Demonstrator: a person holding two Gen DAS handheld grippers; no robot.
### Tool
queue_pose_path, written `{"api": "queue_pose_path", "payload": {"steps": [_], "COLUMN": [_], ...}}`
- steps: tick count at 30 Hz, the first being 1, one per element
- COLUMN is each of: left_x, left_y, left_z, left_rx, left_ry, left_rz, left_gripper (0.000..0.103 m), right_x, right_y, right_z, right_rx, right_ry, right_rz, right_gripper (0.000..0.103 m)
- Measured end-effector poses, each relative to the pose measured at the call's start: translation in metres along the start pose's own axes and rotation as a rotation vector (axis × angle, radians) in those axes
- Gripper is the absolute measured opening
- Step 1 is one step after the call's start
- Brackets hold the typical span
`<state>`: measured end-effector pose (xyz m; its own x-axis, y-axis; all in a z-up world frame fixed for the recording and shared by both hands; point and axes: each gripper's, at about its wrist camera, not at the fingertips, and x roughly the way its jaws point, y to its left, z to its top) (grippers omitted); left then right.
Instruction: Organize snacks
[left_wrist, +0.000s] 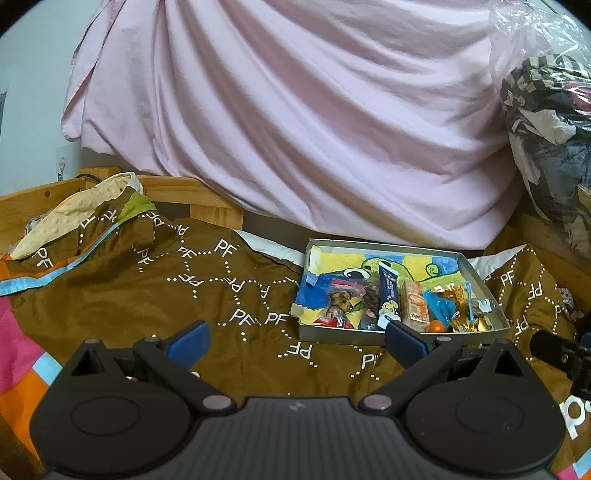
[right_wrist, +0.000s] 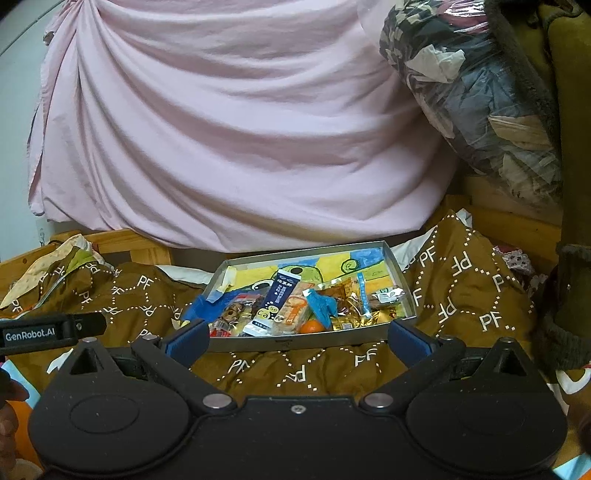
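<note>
Looking ahead from both wrist cameras, I judged the soft bed as the main risk: the metal tray lay on a wrinkled brown quilt, not on a firm surface, so a push on its rim could tilt it and let the snacks slide out. The wrappers were also piled close together at the near side, so a careless grasp could catch two at once or crush one.

The left gripper had its jaws wide apart and held nothing; it was near the tray's front left corner. The right gripper was also spread wide and empty, just in front of the tray's near wall.

Inside the tray, over a coloured drawing, I saw a dark blue packet leaning on an orange-and-white packet, a red packet, a light blue wrapper, golden wrappers and a small orange fruit. The far half was almost free.
</note>
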<state>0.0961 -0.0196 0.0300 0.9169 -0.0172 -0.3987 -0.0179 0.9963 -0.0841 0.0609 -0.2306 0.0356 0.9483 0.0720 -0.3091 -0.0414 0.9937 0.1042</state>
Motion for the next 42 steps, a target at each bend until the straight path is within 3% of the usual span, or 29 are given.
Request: {"api": "queue_pose_path", "payload": {"steps": [17, 42], "left_x": [-0.003, -0.014], "left_y": [0.012, 0.007], "left_z": [-0.017, -0.026], "left_rx": [0.003, 0.025], "left_ry": [0.088, 0.097], "left_rz": [0.075, 0.064], "left_gripper": [0.103, 0.103], "right_x": [0.002, 0.002], "right_y": [0.01, 0.011], "right_z": [-0.019, -0.024], "right_rx": [-0.009, -0.004], "right_ry": [0.091, 0.118], "right_rz": [-0.011, -0.025], "right_gripper": [0.102, 0.102]}}
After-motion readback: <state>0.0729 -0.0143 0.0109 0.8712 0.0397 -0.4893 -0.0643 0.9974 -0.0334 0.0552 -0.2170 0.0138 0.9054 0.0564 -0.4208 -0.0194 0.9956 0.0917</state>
